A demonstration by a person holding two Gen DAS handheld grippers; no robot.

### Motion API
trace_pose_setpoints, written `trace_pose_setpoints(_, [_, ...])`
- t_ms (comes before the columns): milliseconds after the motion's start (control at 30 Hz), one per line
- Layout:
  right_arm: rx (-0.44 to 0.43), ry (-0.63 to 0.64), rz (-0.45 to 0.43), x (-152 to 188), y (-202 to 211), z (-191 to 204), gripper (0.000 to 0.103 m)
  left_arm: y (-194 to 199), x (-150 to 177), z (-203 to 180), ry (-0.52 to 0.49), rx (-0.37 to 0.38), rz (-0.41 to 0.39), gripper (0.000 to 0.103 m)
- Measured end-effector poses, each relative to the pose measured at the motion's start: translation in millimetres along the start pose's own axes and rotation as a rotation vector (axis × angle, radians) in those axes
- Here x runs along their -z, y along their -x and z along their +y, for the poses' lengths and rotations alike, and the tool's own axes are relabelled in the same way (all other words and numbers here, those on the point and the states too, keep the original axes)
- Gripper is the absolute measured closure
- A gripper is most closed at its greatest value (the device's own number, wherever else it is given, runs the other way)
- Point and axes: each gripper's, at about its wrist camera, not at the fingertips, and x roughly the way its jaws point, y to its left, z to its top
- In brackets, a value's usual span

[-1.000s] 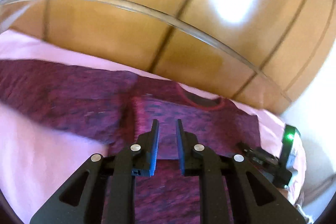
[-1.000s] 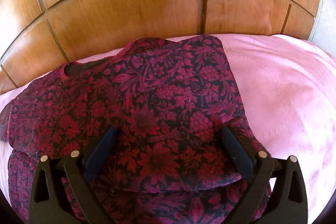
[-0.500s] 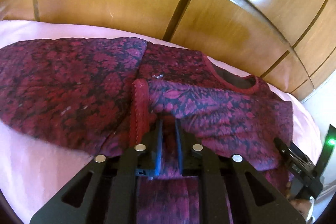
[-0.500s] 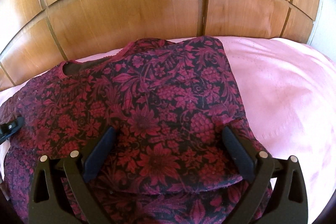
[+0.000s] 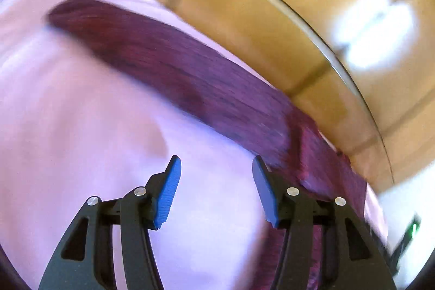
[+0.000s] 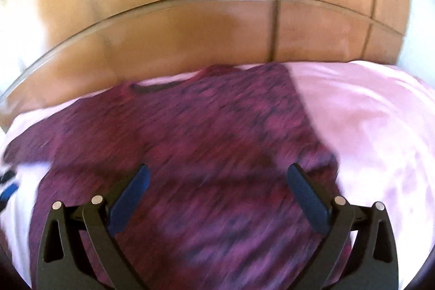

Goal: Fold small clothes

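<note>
Over pink sheet (image 5: 81, 127) | left tongs (image 5: 216, 189) just parted, empty | right tongs (image 6: 217, 197) apart above top (image 6: 204, 140)

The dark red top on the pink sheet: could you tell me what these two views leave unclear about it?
- Pattern of the top: smeared by motion blur, both wrist views.
- Lower hem: cut off by the right wrist frame's bottom edge, behind the right gripper.
- Sleeve end: blurred, left wrist view.
- Left gripper: open over pink sheet.

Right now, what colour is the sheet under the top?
Pale pink sheet, plain; clearest in the right wrist view.
</note>
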Motion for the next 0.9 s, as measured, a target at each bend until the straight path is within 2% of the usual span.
trace_pose_setpoints(100, [-0.040,0.073,0.060,27.3,6.8,22.4,0.002,13.0,-25.8,44.8,0.119,-0.016,-0.036,0.050])
trace_pose_setpoints(233, [-0.011,0.185,0.072,54.1,5.7,47.6,0.002,23.8,-60.9,93.1,0.265,-0.030,-0.087,0.050])
trace_pose_setpoints(367, [-0.014,0.164,0.078,56.4,-4.2,44.6,0.002,20.1,-90.6,127.4,0.406,-0.004,-0.101,0.050])
trace_pose_setpoints(467, [-0.038,0.137,0.081,56.9,-7.3,37.6,0.002,8.9,-108.8,140.9,0.469,-0.014,-0.104,0.050])
trace_pose_setpoints(533, [-0.036,0.140,0.078,55.5,-8.4,37.1,0.002,-6.0,-118.2,147.9,0.502,-0.006,-0.073,0.050])
trace_pose_setpoints(600, [-0.038,0.138,0.076,54.9,-9.5,36.7,0.002,-12.4,-127.8,153.9,0.516,-0.041,-0.084,0.052])
trace_pose_setpoints(667, [-0.042,0.132,0.076,61.0,-6.4,37.8,0.002,-17.7,-134.9,151.5,0.494,-0.057,-0.075,0.061])
trace_pose_setpoints(700, [-0.042,0.131,0.075,61.9,-5.8,37.5,0.002,-20.3,-138.1,149.6,0.475,-0.065,-0.065,0.080])
trace_pose_setpoints(733, [-0.041,0.133,0.075,61.8,-5.8,37.4,0.002,-23.4,-140.6,142.3,0.450,-0.076,-0.055,0.088])
trace_pose_setpoints(833, [-0.037,0.133,0.074,63.6,-6.0,37.4,0.002,-15.5,-144.1,114.4,0.336,-0.089,-0.091,0.091])
trace_pose_setpoints(900, [-0.037,0.132,0.073,63.5,-5.9,36.9,0.002,-4.3,-141.1,87.1,0.240,-0.067,-0.116,0.091])
